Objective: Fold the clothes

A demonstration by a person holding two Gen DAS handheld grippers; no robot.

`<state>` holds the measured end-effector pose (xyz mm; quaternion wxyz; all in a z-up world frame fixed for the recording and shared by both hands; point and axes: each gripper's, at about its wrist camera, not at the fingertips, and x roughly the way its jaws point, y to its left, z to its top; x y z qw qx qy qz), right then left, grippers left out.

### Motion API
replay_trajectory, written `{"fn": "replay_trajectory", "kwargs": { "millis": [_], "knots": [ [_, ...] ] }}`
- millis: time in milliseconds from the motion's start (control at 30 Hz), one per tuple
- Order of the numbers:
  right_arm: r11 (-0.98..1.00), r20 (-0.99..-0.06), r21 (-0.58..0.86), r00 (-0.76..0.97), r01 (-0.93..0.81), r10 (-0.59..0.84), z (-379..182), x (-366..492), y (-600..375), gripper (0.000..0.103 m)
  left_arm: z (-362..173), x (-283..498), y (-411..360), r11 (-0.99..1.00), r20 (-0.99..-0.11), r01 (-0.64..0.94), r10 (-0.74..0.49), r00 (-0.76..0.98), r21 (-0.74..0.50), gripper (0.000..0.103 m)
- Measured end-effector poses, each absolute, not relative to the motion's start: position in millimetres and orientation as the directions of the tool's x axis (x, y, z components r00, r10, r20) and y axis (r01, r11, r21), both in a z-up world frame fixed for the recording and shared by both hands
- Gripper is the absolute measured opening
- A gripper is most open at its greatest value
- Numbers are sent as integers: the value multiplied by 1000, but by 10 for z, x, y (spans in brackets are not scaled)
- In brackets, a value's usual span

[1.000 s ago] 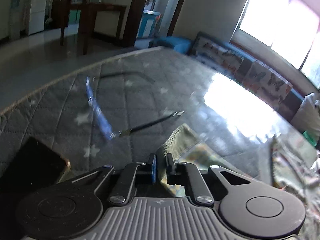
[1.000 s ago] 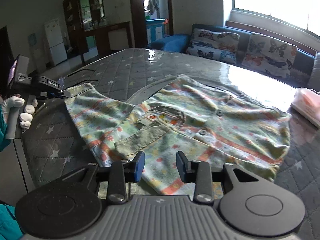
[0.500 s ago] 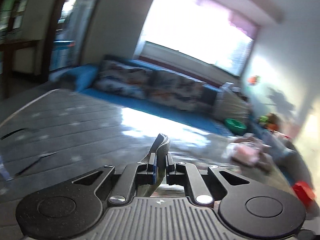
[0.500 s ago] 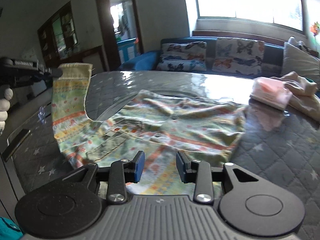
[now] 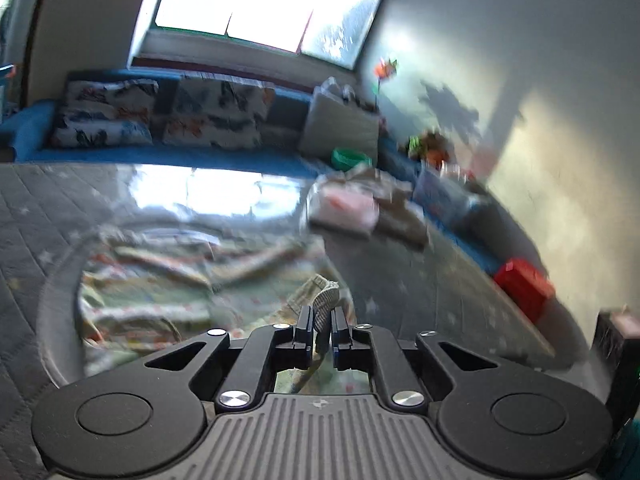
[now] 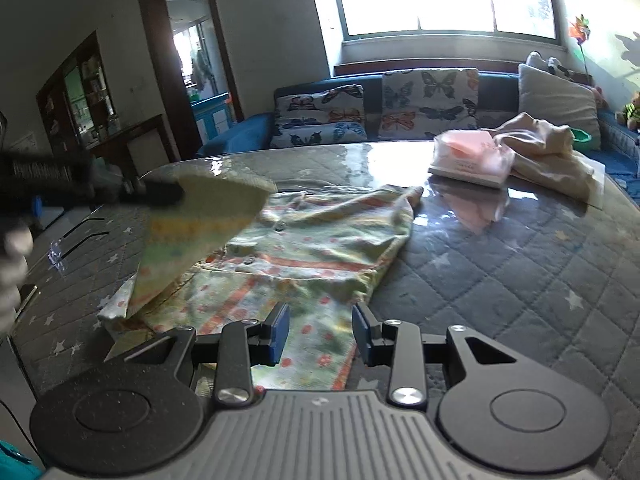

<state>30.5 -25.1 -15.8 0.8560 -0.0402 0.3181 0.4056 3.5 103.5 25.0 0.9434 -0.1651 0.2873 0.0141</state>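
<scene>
Currently left gripper (image 5: 321,320) is clamped on a sleeve cuff (image 5: 326,300), held up above the patterned shirt (image 6: 320,248) spread on the quilted mattress (image 6: 520,280). Right gripper (image 6: 321,330) has its fingers apart, hovering empty over the shirt's near hem.

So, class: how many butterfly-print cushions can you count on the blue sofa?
2: the left butterfly cushion by the sofa's arm, the right butterfly cushion beside it. Others may be hidden.
</scene>
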Motion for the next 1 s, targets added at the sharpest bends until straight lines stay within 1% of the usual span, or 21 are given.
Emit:
{"fn": "replay_trajectory", "kwargs": {
  "millis": [67,133,167,267,367,433,500,600,633,700,767,900,967,1000],
  "knots": [
    [671,-580,194,468,-716,667,-177,316,-251,34,148,63,977,948,-575,-95,-102,812,-303,11],
    [672,-582,197,466,-714,666,-191,323,-240,34,46,75,911,951,-601,-69,-133,788,-301,19],
    [671,-583,199,464,-714,667,-195,326,-229,34,-4,79,879,952,-613,-57,-147,776,-300,20],
    [663,-586,200,454,-722,671,-193,330,-172,34,-18,0,891,960,-627,-43,-146,765,-275,24],
    [653,-593,204,438,-730,676,-209,349,-90,34,7,-196,1113,970,-634,-109,-55,771,-217,26],
    [643,-603,209,420,-737,678,-240,363,-16,34,24,-326,1261,972,-636,-154,5,772,-178,33],
    [634,-620,216,398,-742,676,-292,373,60,34,39,-457,1410,970,-636,-199,66,769,-140,37],
    [631,-645,219,375,-744,666,-373,386,150,34,-84,-606,1735,942,-679,-320,170,714,-102,41],
    [632,-651,217,373,-744,661,-397,390,172,34,-123,-648,1822,932,-693,-350,191,696,-95,45],
    [638,-668,217,364,-739,649,-453,409,211,34,-207,-724,1952,922,-711,-374,199,675,-97,48],
    [646,-681,220,359,-731,638,-492,428,226,34,-260,-775,2036,914,-722,-388,187,666,-121,49],
    [645,-697,229,340,-729,631,-520,463,264,34,-342,-772,2075,918,-733,-364,139,666,-157,48],
    [640,-702,227,332,-734,630,-516,456,288,33,-391,-743,2092,917,-741,-356,112,662,-180,46],
    [639,-705,226,329,-736,628,-512,450,303,31,-419,-728,2101,916,-744,-350,95,661,-194,43]
  ]
}}
